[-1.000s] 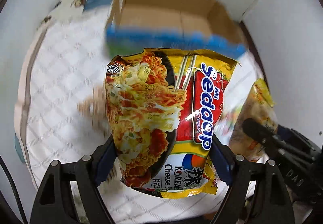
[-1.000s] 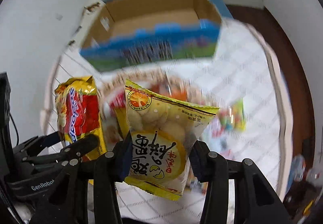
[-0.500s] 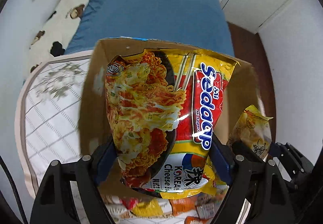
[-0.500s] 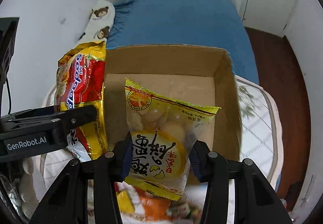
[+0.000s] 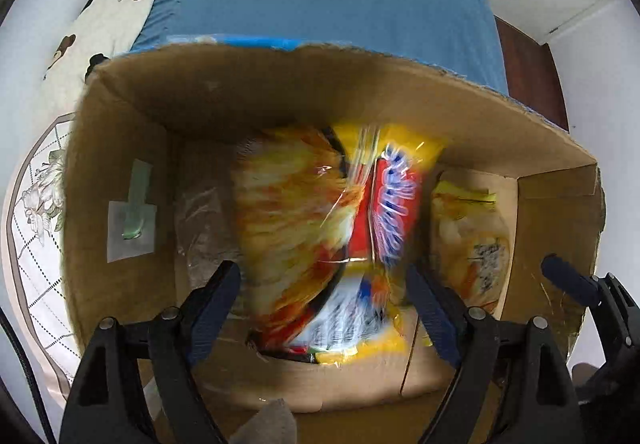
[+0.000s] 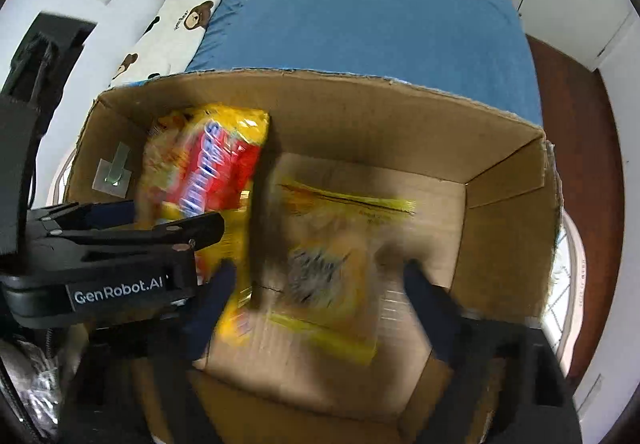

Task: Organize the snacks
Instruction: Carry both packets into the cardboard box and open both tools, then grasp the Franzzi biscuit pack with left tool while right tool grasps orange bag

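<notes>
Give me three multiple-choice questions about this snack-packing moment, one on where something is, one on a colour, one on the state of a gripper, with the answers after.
1. Where is the red and yellow instant noodle packet?
A. On the blue bedsheet
B. Inside the open brown cardboard box
C. On the white bear-print pillow

2. What colour is the bedsheet behind the box?
A. Blue
B. Green
C. Grey

3. What is the left hand-held gripper doing?
A. Shut on the noodle packet
B. Shut on the box wall
C. Open, with gaps between its fingers and the packet

Answers: 1 B, the packet lies within the box walls, beside the yellow egg-biscuit bag. 2 A, the sheet shows plain blue in both views. 3 C, the left wrist view shows both fingers spread clear of the packet's edges.
</notes>
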Tool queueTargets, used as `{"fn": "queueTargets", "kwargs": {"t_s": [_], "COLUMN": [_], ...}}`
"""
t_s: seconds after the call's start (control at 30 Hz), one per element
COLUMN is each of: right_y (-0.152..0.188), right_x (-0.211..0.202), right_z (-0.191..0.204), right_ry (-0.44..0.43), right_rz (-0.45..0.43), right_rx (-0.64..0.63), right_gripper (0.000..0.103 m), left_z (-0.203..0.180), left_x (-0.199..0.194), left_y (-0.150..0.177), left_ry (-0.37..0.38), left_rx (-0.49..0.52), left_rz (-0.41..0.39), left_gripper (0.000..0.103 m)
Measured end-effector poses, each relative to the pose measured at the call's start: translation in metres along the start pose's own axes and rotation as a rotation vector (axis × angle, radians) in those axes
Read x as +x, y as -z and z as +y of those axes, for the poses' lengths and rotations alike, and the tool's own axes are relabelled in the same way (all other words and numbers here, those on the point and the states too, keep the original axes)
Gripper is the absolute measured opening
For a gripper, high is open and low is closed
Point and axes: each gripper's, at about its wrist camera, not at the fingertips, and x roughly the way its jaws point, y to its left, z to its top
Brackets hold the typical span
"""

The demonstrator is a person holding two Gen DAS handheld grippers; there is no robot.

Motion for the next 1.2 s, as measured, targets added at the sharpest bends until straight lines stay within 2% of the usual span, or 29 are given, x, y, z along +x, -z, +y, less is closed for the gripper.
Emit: {"fn": "queueTargets", "kwargs": {"t_s": [0.13, 0.3, 0.8, 1.07, 1.2], "right_y": [0.007, 0.026, 0.118, 0.165, 0.195], "right_x": [-0.004, -0.019, -0.107, -0.152, -0.164], "right_z": [-0.007, -0.002, 0.025, 0.045, 0.051], "right_ry": [0.026, 0.057, 0.124, 0.133, 0.105], "right_rz": [-0.011, -0.048, -0.220, -0.302, -0.313], "right_rx": [0.023, 0.044, 0.054, 0.048, 0.078], "right_gripper": [0.092, 0.092, 0.092, 0.092, 0.092], "left_z": [0.007, 0.020, 0.020, 0.021, 0.026], "left_x": [-0.006, -0.025, -0.099, -0.131, -0.143], "left_y": [0.002, 0.016, 0.122, 0.169, 0.198], "left_ry": [-0.013, -0.044, -0.076, -0.051, -0.036], "left_rx": [-0.011, -0.021, 0.011, 0.020, 0.015], "left_rz": [-0.018, -0.084, -0.298, -0.363, -0.382], "left_gripper": [0.086, 0.086, 0.086, 0.086, 0.086]}}
